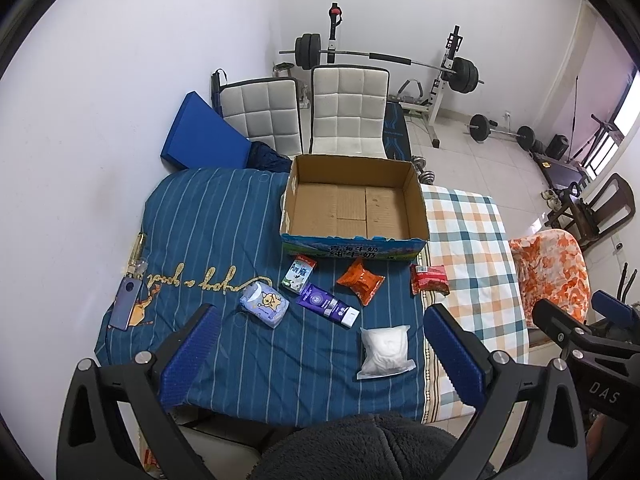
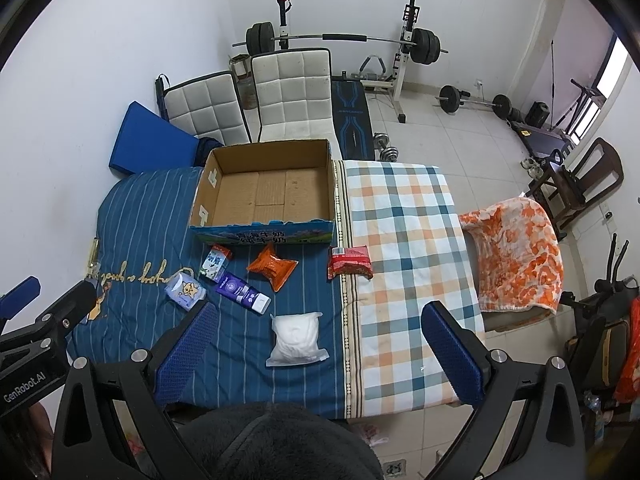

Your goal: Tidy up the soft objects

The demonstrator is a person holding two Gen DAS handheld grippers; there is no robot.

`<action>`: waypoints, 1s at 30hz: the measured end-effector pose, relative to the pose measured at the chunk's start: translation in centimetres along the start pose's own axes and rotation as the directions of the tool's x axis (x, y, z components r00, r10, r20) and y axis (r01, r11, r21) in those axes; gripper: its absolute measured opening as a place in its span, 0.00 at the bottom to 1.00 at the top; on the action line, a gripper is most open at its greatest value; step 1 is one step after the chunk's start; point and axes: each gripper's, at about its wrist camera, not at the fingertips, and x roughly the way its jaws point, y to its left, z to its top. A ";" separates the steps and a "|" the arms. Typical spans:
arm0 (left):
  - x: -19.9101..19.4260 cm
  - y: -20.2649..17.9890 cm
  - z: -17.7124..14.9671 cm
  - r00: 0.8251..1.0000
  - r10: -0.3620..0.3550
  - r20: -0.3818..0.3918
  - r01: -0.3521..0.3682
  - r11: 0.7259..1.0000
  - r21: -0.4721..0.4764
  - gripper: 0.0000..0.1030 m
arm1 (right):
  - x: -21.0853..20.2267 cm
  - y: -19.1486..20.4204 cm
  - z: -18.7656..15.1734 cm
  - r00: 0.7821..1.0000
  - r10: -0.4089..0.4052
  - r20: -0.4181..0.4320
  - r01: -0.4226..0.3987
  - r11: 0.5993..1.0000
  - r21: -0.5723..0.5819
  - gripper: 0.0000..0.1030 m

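An empty cardboard box [image 1: 354,204] [image 2: 266,194] stands on the blue striped bedding. In front of it lie a milk carton [image 1: 298,274] [image 2: 215,263], a light blue tissue pack [image 1: 264,305] [image 2: 185,291], a purple tube [image 1: 328,305] [image 2: 243,294], an orange snack bag [image 1: 361,280] [image 2: 272,266], a red packet [image 1: 429,279] [image 2: 349,263] and a white soft pouch [image 1: 385,353] [image 2: 297,339]. My left gripper [image 1: 320,352] is open above the near bedding, left of the pouch. My right gripper [image 2: 320,348] is open, with the pouch between its fingers below.
A phone [image 1: 127,305] lies at the bedding's left edge. A checked mattress [image 2: 400,248] lies to the right, then an orange floral towel [image 2: 516,256]. Two white chairs [image 1: 348,110], a blue cushion [image 1: 200,136] and a barbell rack [image 1: 440,76] stand behind. A dark fleece [image 1: 360,448] lies nearest.
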 end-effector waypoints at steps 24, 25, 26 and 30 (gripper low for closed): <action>-0.3 0.2 -0.1 1.000 0.002 0.005 -0.002 1.000 -0.001 1.00 | -0.2 0.2 0.2 1.000 0.008 -0.005 -0.008 1.000 0.004 1.00; -0.3 0.3 -0.1 1.000 0.000 0.006 0.000 1.000 -0.003 1.00 | -0.2 0.2 0.2 1.000 0.009 -0.006 -0.009 1.000 0.004 1.00; -0.2 0.3 -0.1 1.000 0.000 0.005 0.000 1.000 -0.003 1.00 | -0.2 0.2 0.2 1.000 0.011 -0.008 -0.011 1.000 0.004 1.00; -0.3 0.4 -0.2 1.000 -0.001 0.005 0.001 1.000 -0.003 1.00 | 0.0 0.4 0.1 1.000 0.012 -0.017 -0.012 1.000 -0.005 1.00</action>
